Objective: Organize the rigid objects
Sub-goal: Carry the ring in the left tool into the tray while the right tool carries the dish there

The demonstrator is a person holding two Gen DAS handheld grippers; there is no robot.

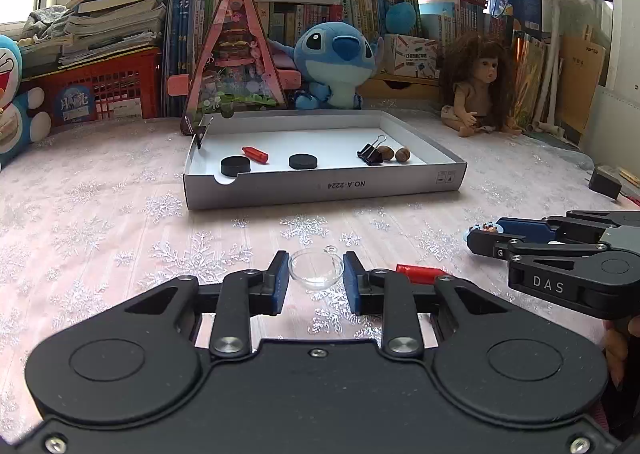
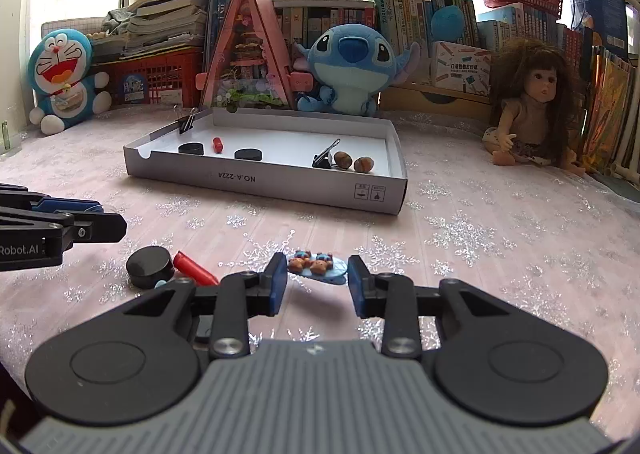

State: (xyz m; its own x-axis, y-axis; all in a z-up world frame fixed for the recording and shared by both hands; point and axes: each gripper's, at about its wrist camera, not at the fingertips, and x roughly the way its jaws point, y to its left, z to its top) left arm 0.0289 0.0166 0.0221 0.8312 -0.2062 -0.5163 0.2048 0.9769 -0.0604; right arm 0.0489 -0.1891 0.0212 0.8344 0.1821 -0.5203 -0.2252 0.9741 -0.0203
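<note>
before the white tray (image 1: 320, 190), on the counter (image 1: 120, 222): clear glass dish (image 1: 316, 268) gripped in left gripper (image 1: 316, 274) jaws; blue bear charm (image 2: 317, 264) between right gripper (image 2: 318, 274) jaws, contact unclear.

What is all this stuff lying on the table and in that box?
Box: one, white, mid-table.
Discs: two, black, in box; a third on the cloth.
Red pieces: one in box, one beside the loose disc.
Binder clips: two, black; one inside, one on the box's rim.
Nuts: two, brown, in box.
Glass dish: one, clear, between left gripper pads.
Bear plate: one, blue, between right gripper pads.
Plush toys, doll, books: behind.
</note>
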